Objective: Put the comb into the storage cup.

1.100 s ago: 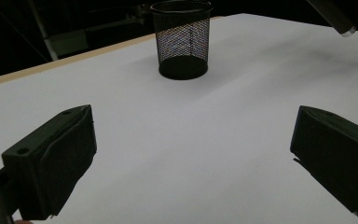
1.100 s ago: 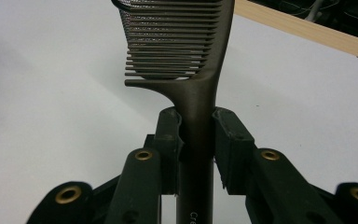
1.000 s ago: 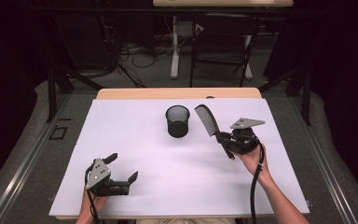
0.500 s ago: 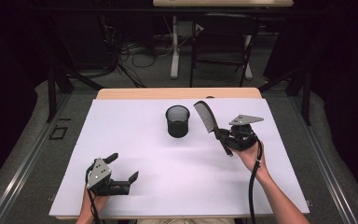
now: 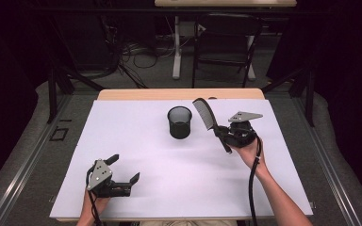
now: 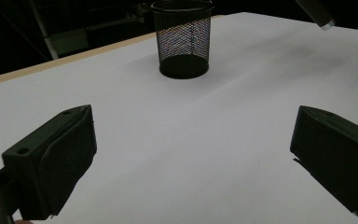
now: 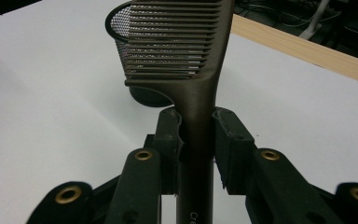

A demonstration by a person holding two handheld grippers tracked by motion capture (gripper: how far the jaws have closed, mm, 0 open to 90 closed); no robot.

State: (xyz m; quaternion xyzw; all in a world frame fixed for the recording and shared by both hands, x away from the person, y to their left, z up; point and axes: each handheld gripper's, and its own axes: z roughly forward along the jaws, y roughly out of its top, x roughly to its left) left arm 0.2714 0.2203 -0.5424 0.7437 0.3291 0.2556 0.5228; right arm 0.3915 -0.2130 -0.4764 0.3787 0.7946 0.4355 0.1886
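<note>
I have the right gripper (image 5: pixel 222 133) clamped on a dark comb (image 5: pixel 206 115), both pads pressing the handle just below the toothed head. In the high view the comb stands tilted above the table (image 5: pixel 136 122), its teeth end up and leaning toward the mesh cup (image 5: pixel 179 122), its handle end sticking out below the jaws. The comb's head is just to the right of the cup and above its rim level, not touching it. In the right gripper view I see the comb (image 7: pixel 182 42) rising straight between my jaws, with the cup (image 7: pixel 121 28) right behind its teeth. The cup stands upright on the white sheet, near the middle toward the far side. My left gripper (image 5: pixel 122 172) rests near the table's near left edge, well apart from the cup, jaws spread wide with nothing between them.
</note>
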